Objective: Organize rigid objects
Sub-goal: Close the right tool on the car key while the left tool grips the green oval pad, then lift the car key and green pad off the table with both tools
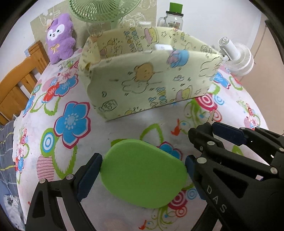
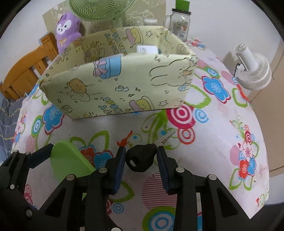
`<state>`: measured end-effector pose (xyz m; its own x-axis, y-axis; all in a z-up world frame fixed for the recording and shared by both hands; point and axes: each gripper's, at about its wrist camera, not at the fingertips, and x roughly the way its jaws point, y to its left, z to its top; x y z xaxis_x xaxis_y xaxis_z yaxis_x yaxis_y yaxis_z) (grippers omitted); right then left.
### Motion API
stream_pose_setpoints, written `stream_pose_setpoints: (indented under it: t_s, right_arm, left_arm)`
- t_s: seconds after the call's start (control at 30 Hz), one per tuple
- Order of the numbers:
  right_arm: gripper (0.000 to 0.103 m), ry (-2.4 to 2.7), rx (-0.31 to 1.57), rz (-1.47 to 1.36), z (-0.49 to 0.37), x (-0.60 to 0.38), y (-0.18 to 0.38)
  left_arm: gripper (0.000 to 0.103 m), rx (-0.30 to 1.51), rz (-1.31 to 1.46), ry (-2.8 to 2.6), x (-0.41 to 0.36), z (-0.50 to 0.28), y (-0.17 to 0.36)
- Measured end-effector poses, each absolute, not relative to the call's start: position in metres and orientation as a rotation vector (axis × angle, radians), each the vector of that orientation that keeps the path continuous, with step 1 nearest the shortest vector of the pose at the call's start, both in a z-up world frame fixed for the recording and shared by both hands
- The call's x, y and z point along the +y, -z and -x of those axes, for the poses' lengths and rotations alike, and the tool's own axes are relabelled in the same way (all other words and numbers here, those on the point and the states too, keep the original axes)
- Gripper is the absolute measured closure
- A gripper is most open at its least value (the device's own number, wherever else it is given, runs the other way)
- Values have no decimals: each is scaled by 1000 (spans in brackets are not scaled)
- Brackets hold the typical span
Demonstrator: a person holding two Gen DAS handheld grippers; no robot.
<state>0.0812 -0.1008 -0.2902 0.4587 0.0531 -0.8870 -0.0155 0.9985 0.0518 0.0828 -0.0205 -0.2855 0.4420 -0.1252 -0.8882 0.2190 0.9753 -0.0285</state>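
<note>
My left gripper [image 1: 143, 170] is shut on a flat green oval pad [image 1: 143, 176], held just above the flowered tablecloth; the pad also shows in the right wrist view [image 2: 69, 160]. My right gripper [image 2: 141, 158] is shut on a key with a black head [image 2: 140, 160], its metal blade [image 2: 165, 138] pointing forward. The right gripper also shows in the left wrist view [image 1: 229, 133], to the right of the pad. A yellow cartoon-print fabric box [image 1: 147, 80] [image 2: 120, 80] stands open just ahead of both grippers, with a white object [image 2: 147, 49] inside.
A purple plush toy [image 1: 59, 37], a green fan [image 1: 103, 8] and a glass jar with a green lid [image 1: 174, 17] stand behind the box. A small white fan [image 1: 236, 53] sits at the right. A wooden chair [image 1: 17, 81] is at the left table edge.
</note>
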Motion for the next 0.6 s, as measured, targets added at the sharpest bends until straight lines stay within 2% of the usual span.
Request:
stream_pose_setpoints:
  t_s: [0.37,0.6]
  right_arm:
    - [65,-27,1046,-51,-68,-113,262]
    - [65,-30,1048,-62,-60,-113,266]
  left_arm:
    - [9,1054,-86,219,-31,-69,258]
    - [9,1043,-96,218,-31,-63,262]
